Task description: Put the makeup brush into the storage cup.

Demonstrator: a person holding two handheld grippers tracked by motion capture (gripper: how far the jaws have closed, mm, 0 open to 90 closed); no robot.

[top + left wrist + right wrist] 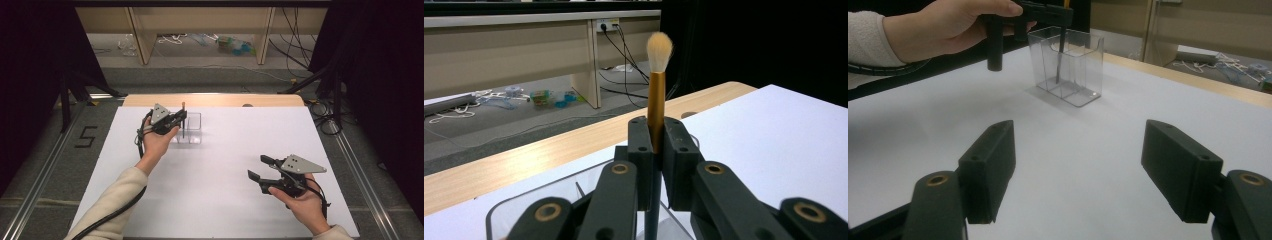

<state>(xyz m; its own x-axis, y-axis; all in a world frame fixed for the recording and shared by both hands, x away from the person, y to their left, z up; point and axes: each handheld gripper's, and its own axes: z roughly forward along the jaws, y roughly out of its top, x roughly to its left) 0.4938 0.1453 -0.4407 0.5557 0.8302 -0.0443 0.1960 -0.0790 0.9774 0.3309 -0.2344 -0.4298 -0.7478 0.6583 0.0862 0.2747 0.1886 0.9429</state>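
Right gripper (256, 169) low over the white table (225, 210), near the person, jaws wide apart and empty. Farther off, left gripper (183, 118) clamped on an upright makeup brush (657, 95), handle down inside the clear container (1068, 65).

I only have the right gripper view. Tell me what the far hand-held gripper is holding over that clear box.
Observer: A makeup brush, clamped upright in the left hand-held gripper.
Operator: Give me the top end.
Observer: Pale bristles point up above a gold ferrule.
Operator: Report where the handle goes.
Observer: Down into the clear organizer, near the white mat's far edge.
Operator: And my own gripper.
Observer: The right hand-held gripper sits open and empty, well short of the organizer.
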